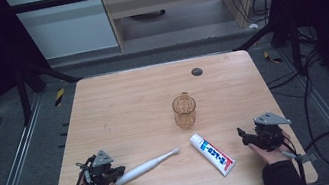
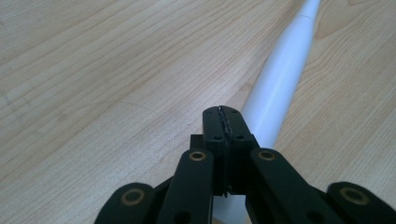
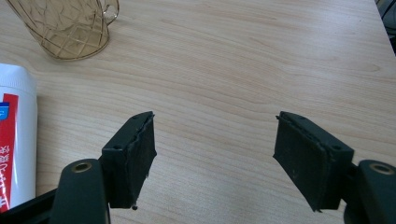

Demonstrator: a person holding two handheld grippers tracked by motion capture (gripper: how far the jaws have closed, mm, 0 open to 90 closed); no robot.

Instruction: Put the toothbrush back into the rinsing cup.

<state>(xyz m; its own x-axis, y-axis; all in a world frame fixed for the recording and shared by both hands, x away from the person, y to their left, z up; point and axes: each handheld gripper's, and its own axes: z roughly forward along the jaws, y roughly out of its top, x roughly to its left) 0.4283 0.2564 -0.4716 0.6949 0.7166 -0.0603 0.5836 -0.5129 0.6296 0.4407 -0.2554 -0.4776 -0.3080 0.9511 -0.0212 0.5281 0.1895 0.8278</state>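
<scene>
On the wooden bench (image 1: 119, 105) lie a white electric toothbrush (image 1: 147, 166), a toothpaste tube (image 1: 212, 153) and an amber patterned glass cup (image 1: 185, 111) with a handle. The likely job, to judge by the layout, is to gather the toothbrush and perhaps the paste into the cup, and none of that is done: the cup stands upright and empty near the middle, and both other things lie flat on the near half of the bench.

The left tool (image 1: 115, 174) rests at the handle end of the toothbrush. In the left gripper view its jaws are pressed together, pad against pad, and the white handle (image 2: 275, 88) runs out from beneath them, so it sits over the brush rather than pinching it. The right tool (image 3: 215, 158) is spread wide with bare wood between its pads, near the toothpaste tube (image 3: 16, 140) but apart from it.

Everything is left: a real grasp, a lift and the placing into the cup.
</scene>
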